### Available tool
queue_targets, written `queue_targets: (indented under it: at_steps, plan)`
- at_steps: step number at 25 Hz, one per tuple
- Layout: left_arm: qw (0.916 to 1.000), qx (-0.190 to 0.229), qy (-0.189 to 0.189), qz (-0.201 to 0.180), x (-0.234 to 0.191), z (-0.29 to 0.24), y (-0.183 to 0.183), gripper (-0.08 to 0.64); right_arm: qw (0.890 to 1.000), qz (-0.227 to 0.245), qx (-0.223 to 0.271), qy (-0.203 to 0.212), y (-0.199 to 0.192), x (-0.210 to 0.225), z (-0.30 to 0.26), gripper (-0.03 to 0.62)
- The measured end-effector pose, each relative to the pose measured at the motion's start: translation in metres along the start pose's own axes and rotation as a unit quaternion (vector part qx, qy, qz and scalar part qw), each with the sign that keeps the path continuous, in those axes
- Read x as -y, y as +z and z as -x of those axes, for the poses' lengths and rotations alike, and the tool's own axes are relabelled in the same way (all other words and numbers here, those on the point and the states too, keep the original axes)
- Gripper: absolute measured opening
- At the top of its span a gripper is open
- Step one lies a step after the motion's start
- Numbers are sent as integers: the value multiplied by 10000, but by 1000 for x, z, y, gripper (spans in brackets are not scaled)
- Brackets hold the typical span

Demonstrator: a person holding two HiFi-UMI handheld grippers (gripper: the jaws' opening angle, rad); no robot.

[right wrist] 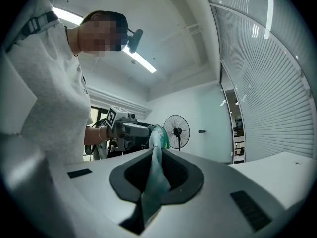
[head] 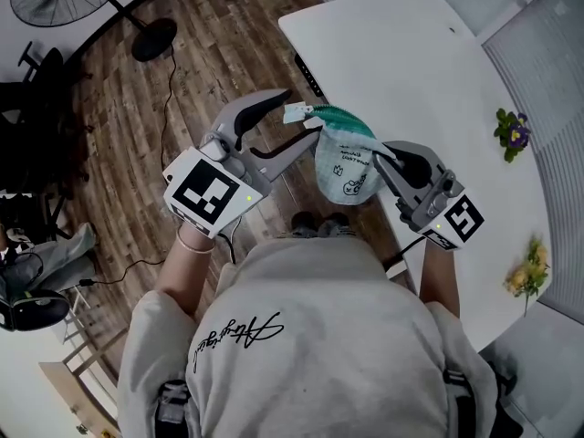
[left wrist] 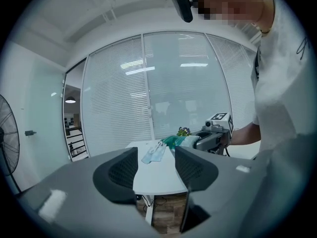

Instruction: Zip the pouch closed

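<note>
Head view takes in both my tools at once: the left tool [head: 303, 110] at the upper left end of the one teal pouch [head: 347, 158], the right tool [head: 381, 156] on its right edge, all held up near the edge of the white tabletop [head: 411, 53]. Only this view shows the two flower bunches, the purple flowers [head: 511, 133] and the yellow flowers [head: 527, 274]. Right gripper view shows my jaws pinched together on the teal fabric. Left gripper view shows that tool's jaws apart, the pouch's pale end tab [left wrist: 154, 152] between their tips and not pressed.
</note>
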State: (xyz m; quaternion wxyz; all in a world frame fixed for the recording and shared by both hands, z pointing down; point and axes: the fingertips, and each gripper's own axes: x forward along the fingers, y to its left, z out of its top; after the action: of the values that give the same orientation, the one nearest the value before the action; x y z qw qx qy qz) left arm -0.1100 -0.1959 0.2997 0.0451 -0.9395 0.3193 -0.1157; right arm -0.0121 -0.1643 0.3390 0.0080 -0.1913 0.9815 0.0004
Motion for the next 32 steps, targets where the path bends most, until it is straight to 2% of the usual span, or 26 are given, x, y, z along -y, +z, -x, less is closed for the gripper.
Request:
queue_targets:
  at_steps: [3, 6, 9, 11, 12, 17, 21, 27, 29, 32]
  plan:
    - [10000, 25, -84, -47, 1, -1, 0, 207, 10000, 58, -2, -21, 0, 0, 1, 26]
    - [9999, -9, -91, -62, 1, 0, -2, 143, 9998, 80, 20, -152, -1, 2, 4, 26]
    - [9999, -25, -83, -56, 0, -1, -4, 132, 9997, 108, 56, -223, -2, 2, 6, 26]
    - [9999, -60, -58, -98, -1, -1, -6, 73, 9995, 167, 30, -280, -3, 3, 7, 26]
    - [9999, -83, -47, -132, -1, -1, -7, 66, 9993, 200, 10, -317, -4, 3, 7, 26]
    - [9992, -182, -59, -352, -3, -6, -10, 48, 9982, 368, -15, -483, -3, 6, 8, 27]
    - [9992, -85, -122, -366, -5, -19, -4, 46, 9964, 519, -37, -665, -1, 13, 15, 26]
    - [9983, -34, -434, -381, 1, -48, 3, 46, 9918, 823, -92, -976, 2, 30, 38, 26]
    - [9978, -80, -485, -449, 4, -58, 4, 46, 9887, 959, -226, -1133, 0, 37, 45, 27]
    - [9955, -230, -528, -748, 9, -74, 1, 35, 9806, 1072, -537, -1552, -6, 52, 55, 31]
